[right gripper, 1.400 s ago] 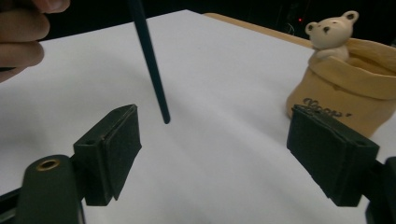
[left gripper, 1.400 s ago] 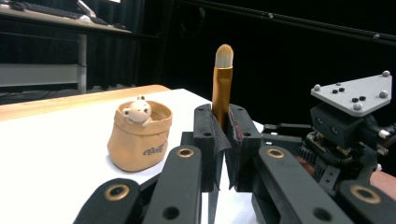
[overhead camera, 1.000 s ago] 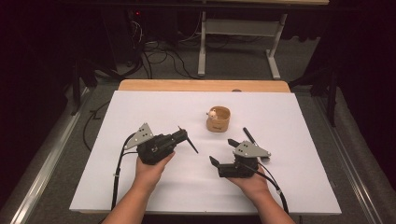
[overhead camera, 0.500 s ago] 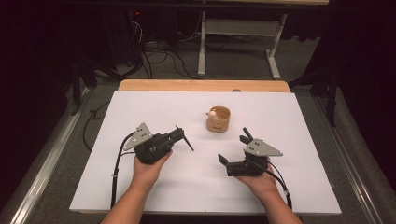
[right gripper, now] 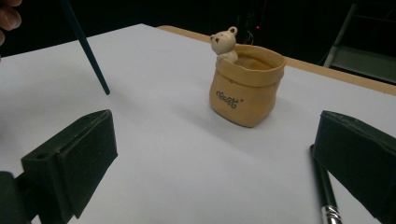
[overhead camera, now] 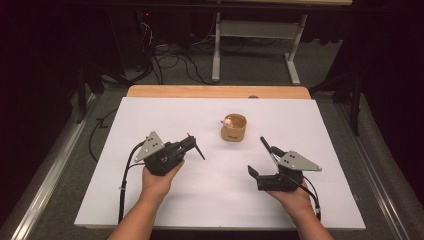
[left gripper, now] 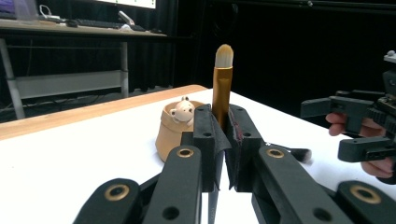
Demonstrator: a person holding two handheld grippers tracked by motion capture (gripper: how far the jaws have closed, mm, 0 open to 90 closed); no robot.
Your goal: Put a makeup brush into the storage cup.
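- Fingers of the left gripper (left gripper: 223,140) clenched a gold-handled brush (left gripper: 222,88).
- Right gripper (overhead camera: 260,157) fingers had just spread wide, released, near the bear pot (overhead camera: 233,128) on the white worktop (overhead camera: 150,115).

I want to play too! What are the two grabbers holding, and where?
The left gripper pinches a makeup brush at its gold part near the bristles. The right gripper is open and holds nothing.

On the white table sheet (overhead camera: 150,120), a small tan pot (overhead camera: 233,128) stands between the left gripper (overhead camera: 192,142), clamping a thin dark brush (overhead camera: 198,148), and the wide-open right gripper (overhead camera: 260,157).
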